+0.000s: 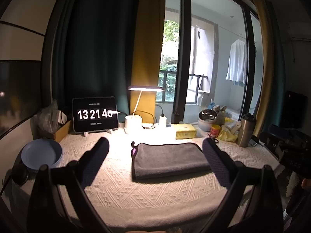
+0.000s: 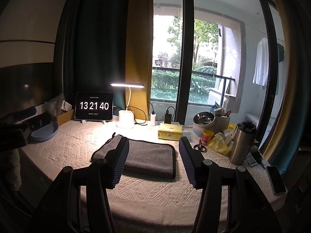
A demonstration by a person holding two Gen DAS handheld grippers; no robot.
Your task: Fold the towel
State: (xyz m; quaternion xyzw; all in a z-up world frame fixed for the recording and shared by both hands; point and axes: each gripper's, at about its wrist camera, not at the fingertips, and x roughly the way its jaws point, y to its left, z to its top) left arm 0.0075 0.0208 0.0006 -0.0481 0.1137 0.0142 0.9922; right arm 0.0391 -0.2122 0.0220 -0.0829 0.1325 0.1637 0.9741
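Towel — grey, folded flat on desk | left gripper fingers wide, empty | right gripper fingers wide, empty — above towel

The plush matt cloth towel lies on a rough woven tablecloth near a glossy, seemingly steel flask.

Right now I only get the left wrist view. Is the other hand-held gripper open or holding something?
Observer: The right hand-held gripper is open and holds nothing; the folded grey towel shows between its fingers.
Operator: Anything far right that I miss?
Observer: A phone lies flat near the right edge of the tablecloth.
Operator: My clock's last digit is smeared.
Observer: On the tablet it reads 13 21 40.
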